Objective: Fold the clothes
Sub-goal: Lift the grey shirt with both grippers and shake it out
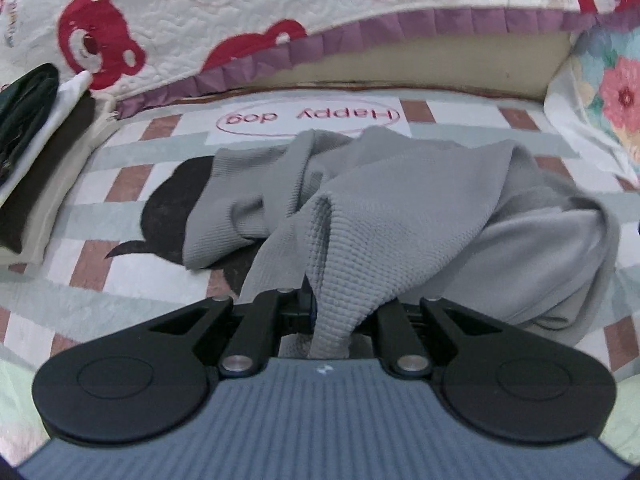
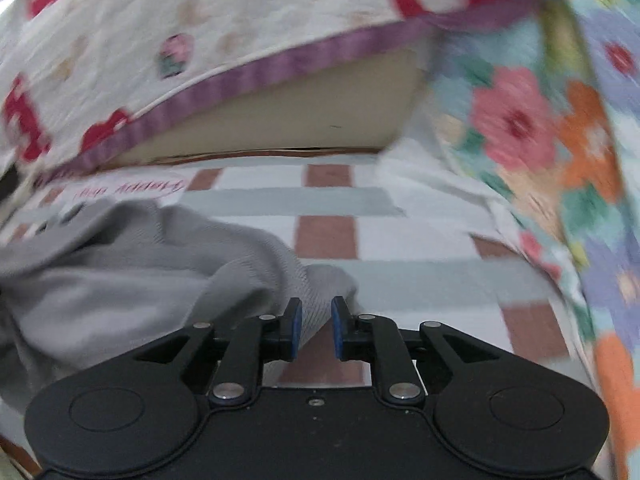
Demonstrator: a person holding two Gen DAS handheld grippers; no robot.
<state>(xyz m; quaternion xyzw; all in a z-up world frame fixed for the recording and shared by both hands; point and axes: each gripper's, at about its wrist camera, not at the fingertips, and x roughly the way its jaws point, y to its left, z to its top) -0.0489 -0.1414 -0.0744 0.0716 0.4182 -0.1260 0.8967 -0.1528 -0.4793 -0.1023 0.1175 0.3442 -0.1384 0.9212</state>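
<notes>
Bunching grey garment (image 1: 400, 208) between left fingers (image 1: 308, 300)

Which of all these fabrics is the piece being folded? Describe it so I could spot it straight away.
Start at the checked mat with "Happy dog" written on it, lying below the bear-print quilt. Crumpled in the mat's middle lies a grey waffle-knit garment, one end pinched in the left tool. It is the only plain grey, unpatterned cloth; the folded dark and white clothes are stacked at the left edge.
</notes>
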